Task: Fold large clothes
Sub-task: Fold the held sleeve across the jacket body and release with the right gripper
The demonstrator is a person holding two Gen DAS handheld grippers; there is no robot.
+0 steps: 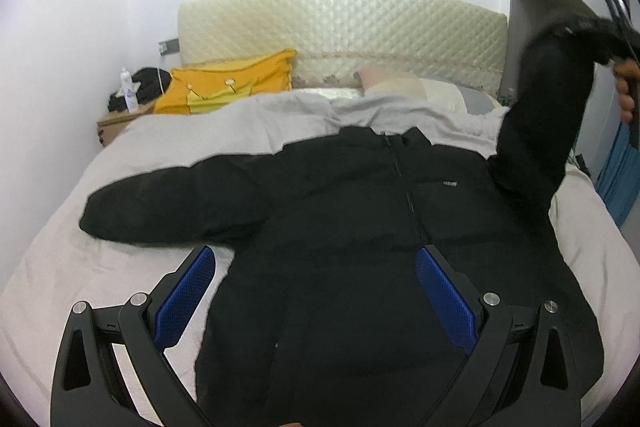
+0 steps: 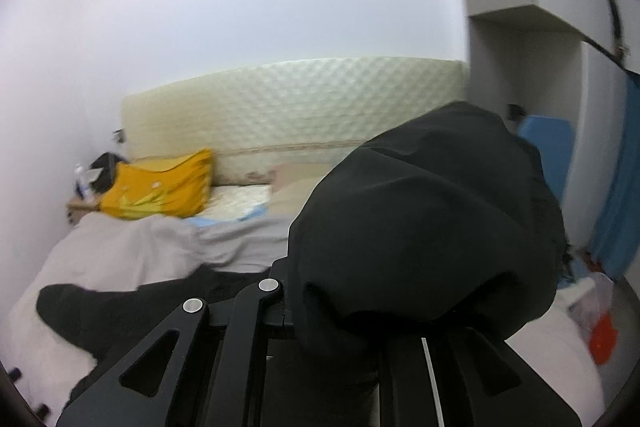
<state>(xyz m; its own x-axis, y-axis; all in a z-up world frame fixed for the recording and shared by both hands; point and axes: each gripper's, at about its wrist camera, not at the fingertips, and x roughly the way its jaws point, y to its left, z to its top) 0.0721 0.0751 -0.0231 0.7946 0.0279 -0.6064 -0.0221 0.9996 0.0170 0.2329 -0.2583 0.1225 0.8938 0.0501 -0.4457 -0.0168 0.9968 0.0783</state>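
Right wrist: sleeve (image 2: 424,227) hiding fingers.

Jacket: we see the black jacket (image 1: 360,227) spread front-up on the bed (image 1: 60,267).
Our left gripper (image 1: 316,291): blue fingers (image 1: 192,291) apart above its hem.
Sleeve (image 1: 548,99): raised by our right gripper (image 1: 620,7).
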